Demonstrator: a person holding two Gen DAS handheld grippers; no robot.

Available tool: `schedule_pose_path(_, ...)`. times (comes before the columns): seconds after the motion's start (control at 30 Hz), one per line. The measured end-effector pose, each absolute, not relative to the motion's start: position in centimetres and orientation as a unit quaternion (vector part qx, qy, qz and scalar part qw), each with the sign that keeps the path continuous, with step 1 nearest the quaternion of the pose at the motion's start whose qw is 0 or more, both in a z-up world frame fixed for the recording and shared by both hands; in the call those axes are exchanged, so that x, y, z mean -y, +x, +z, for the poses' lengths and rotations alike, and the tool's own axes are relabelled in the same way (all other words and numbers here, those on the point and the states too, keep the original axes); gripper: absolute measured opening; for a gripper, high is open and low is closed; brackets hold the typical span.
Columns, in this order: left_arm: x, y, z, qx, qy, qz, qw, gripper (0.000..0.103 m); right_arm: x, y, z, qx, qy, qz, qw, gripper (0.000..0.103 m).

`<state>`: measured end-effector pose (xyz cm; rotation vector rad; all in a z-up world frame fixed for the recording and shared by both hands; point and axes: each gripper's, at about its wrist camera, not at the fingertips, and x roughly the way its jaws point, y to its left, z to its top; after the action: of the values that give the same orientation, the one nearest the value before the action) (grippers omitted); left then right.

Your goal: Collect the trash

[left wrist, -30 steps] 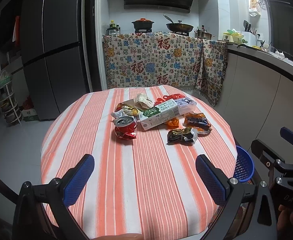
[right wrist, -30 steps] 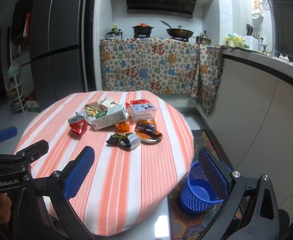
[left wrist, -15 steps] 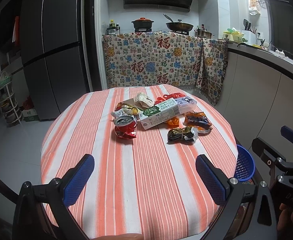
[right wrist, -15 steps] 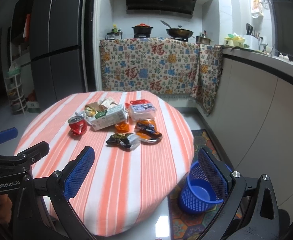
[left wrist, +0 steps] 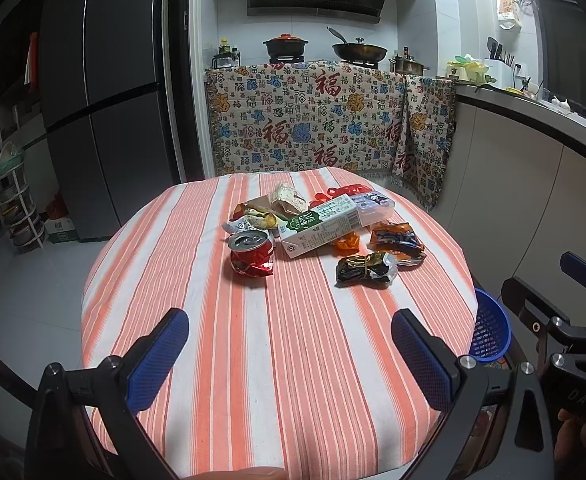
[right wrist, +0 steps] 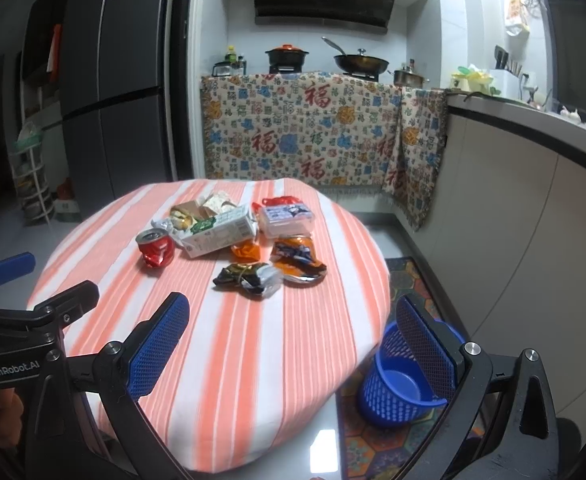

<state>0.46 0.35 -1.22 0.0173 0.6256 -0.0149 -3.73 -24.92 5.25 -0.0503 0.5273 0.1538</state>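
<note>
A pile of trash lies on a round table with an orange-striped cloth [left wrist: 277, 360]: a crushed red can [left wrist: 251, 254], a white-and-green milk carton [left wrist: 321, 226], a black-and-gold wrapper [left wrist: 365, 269], an orange-and-blue wrapper [left wrist: 397, 240] and a clear box [left wrist: 375, 205]. A blue mesh bin [right wrist: 407, 376] stands on the floor at the table's right. My left gripper [left wrist: 289, 356] is open and empty over the near table edge. My right gripper [right wrist: 293, 348] is open and empty, to the right of the left one, near the bin.
A patterned cloth [left wrist: 313, 120] hangs over the stove counter behind the table. A dark fridge [left wrist: 105, 100] stands back left, with a wire rack [left wrist: 17, 204] beside it. A white counter [right wrist: 533, 200] runs along the right. A patterned mat [right wrist: 373, 440] lies under the bin.
Both grippers have barely shifted; the view has drawn back very slightly. Nothing on the table has moved.
</note>
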Motion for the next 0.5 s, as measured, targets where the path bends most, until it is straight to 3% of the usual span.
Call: schedule_pose_path(0.5,-0.35,0.46,-1.36,-0.309,0.009,-0.008,0.951,0.103,24.62,-3.6,5.34,-0.262,-0.028,0.078,0.962,0.103)
